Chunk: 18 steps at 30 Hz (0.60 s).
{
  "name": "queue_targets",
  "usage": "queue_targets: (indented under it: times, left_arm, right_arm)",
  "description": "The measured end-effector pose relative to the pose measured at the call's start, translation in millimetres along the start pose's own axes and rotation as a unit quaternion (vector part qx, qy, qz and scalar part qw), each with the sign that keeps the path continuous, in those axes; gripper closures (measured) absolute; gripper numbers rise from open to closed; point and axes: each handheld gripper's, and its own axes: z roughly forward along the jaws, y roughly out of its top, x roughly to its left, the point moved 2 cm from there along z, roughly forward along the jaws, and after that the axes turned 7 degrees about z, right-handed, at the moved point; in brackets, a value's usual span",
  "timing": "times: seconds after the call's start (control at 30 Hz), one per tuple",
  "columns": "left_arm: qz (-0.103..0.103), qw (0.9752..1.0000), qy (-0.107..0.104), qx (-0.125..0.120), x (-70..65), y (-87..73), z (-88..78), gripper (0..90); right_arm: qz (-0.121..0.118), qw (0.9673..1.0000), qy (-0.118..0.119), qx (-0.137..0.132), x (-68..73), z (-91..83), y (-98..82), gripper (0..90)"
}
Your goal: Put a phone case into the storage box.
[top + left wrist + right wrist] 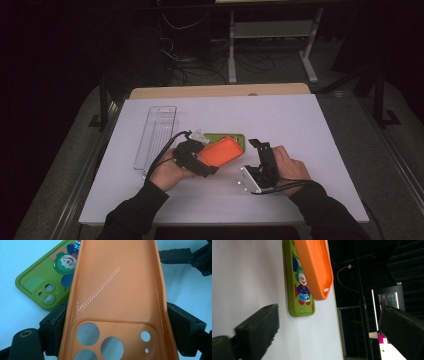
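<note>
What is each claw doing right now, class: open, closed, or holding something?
Left claw: closed on the orange phone case, gripped by its side edges near the camera cutout.
Right claw: open, holding nothing.

The orange case [115, 290] is a soft phone case with three round camera holes, hollow side up, raised and tilted above the table. It partly overlaps the green case [47, 282], which lies flat, clown print facing up.
</note>
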Motion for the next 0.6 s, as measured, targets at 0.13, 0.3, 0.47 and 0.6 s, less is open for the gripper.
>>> queue_targets:
  times: [0.13,0.3,0.47,0.6]
  left_arm:
    - [0.010,0.9999,-0.002,0.006,0.7,1.3,-1.8,15.6]
    - [0.006,1.0000,-0.005,0.001,1.3,2.0,-2.4,15.6]
    - [0.006,1.0000,-0.004,0.002,0.7,2.8,-3.8,15.6]
    - [-0.009,0.9999,-0.003,-0.010,-1.6,3.3,-1.9,15.6]
  right_arm:
    - [-0.026,0.9995,-0.004,-0.018,0.7,1.9,4.8,7.6]
    - [-0.045,0.9984,-0.012,-0.031,5.9,4.2,12.6,12.7]
    - [-0.057,0.9978,-0.010,-0.033,7.7,8.3,21.0,18.1]
    - [-0.054,0.9973,-0.016,-0.048,10.3,9.6,27.7,24.1]
